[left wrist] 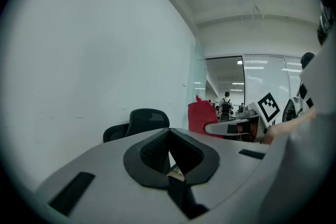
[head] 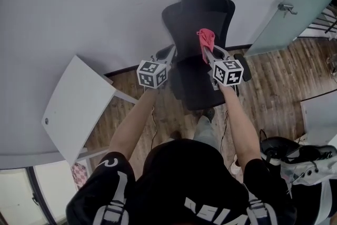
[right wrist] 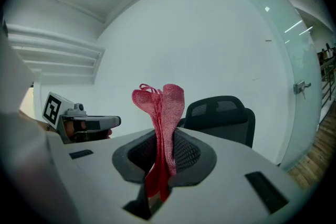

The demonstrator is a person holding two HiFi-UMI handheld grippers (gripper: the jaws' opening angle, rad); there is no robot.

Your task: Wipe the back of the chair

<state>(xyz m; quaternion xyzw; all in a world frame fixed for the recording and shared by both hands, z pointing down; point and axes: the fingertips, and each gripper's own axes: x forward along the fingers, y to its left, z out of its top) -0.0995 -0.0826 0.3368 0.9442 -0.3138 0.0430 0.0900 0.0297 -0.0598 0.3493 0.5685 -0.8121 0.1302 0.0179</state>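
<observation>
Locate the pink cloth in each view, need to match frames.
Head view: pink cloth upper centre, against the black chair.
Left gripper view: pink cloth right of centre, beyond the jaws.
Right gripper view: pink cloth centre, clamped between the jaws.
Shared landmark: black chair, visible in all three.

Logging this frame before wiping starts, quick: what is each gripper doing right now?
Left gripper: jaws closed, nothing between them.
Right gripper: jaws closed on the pink cloth.
</observation>
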